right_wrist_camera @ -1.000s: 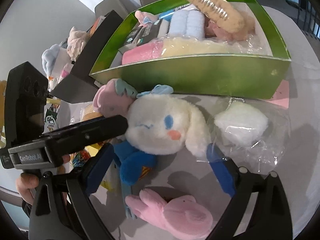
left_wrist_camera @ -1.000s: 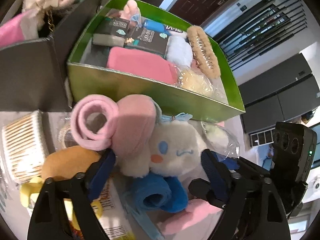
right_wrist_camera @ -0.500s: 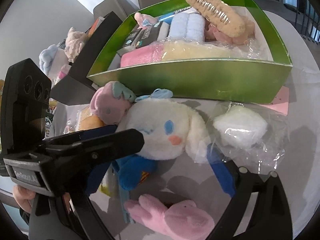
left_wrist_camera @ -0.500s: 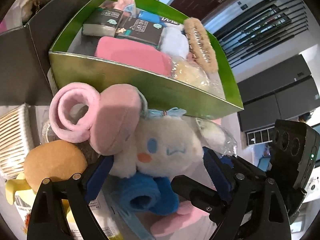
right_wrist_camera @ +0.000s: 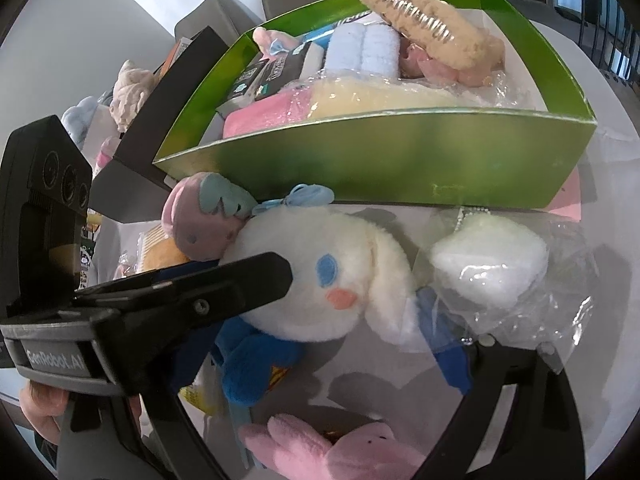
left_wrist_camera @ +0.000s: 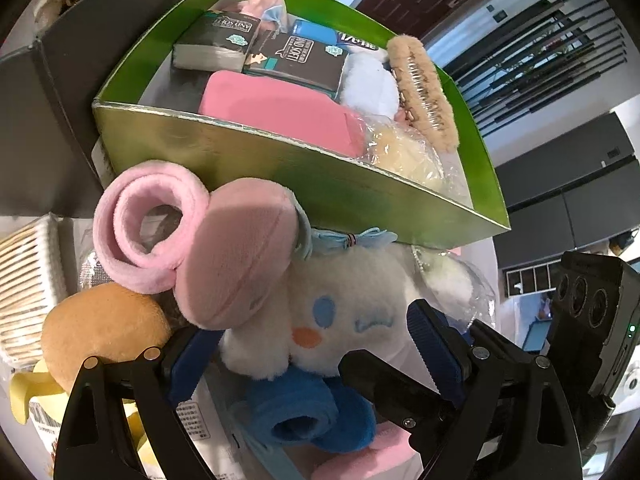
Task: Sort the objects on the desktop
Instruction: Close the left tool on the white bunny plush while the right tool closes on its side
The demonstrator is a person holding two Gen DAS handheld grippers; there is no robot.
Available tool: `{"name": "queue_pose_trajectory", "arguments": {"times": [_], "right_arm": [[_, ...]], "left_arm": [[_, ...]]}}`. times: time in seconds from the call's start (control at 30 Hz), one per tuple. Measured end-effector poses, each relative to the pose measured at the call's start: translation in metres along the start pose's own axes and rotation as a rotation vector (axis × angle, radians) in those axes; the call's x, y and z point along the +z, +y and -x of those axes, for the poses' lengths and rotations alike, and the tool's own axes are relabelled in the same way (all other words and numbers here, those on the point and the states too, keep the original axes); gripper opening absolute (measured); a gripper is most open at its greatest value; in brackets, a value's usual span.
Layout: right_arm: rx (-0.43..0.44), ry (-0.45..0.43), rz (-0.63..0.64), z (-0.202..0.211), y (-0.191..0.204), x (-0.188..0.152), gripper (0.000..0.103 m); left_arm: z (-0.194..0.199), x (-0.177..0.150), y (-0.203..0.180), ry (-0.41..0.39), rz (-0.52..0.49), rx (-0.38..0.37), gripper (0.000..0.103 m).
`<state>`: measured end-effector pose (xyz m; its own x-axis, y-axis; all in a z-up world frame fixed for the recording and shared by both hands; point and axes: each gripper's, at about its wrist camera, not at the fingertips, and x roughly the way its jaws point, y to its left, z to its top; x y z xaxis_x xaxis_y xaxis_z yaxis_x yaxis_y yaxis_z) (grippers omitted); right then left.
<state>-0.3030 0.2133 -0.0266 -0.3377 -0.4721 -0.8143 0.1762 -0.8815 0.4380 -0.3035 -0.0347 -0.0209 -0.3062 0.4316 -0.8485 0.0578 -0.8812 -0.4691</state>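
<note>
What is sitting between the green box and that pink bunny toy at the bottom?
In the right wrist view, the white plush dog lies between the green box and the pink bunny.

I can read "GenRobot.AI" in pale letters on the grey body of the left gripper (right_wrist_camera: 56,362), seen from my right wrist camera. Two dark packets (left_wrist_camera: 298,60) in the green box (left_wrist_camera: 280,168) carry upside-down print, "AND SOFT"; the rest is too small to read.

Pink plush (right_wrist_camera: 340,450) cut off below; blue roll (left_wrist_camera: 308,420) perhaps a towel.
</note>
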Motion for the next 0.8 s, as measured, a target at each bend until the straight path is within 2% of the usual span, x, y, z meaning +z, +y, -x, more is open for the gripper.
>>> {"name": "queue_pose_trajectory", "arguments": {"times": [0.1,0.17,0.27,0.33,0.47,0.63,0.8], "right_arm": [[0.016,-0.001,0.003,-0.001,0.000,0.000,0.093],[0.030,-0.008,0.013,0.000,0.002,0.000,0.087],[0.054,-0.031,0.047,0.005,0.007,0.002,0.081],[0.065,-0.036,0.076,0.007,0.013,0.001,0.081],[-0.003,-0.048,0.138,0.008,0.027,-0.002,0.081],[-0.008,-0.042,0.094,0.004,0.018,0.000,0.074],[-0.006,-0.044,0.104,0.012,0.022,0.000,0.075]], "left_arm": [[0.001,-0.001,-0.002,0.003,-0.002,0.006,0.092],[0.001,-0.002,-0.003,0.001,-0.002,0.001,0.092],[0.003,-0.003,-0.005,0.007,-0.019,-0.046,0.092],[0.003,-0.004,-0.008,0.013,-0.031,-0.086,0.092],[0.005,-0.007,-0.017,0.003,-0.075,-0.056,0.092],[0.008,-0.007,-0.016,-0.001,-0.069,-0.072,0.092],[0.013,-0.006,-0.018,-0.017,-0.086,-0.065,0.092]]}}
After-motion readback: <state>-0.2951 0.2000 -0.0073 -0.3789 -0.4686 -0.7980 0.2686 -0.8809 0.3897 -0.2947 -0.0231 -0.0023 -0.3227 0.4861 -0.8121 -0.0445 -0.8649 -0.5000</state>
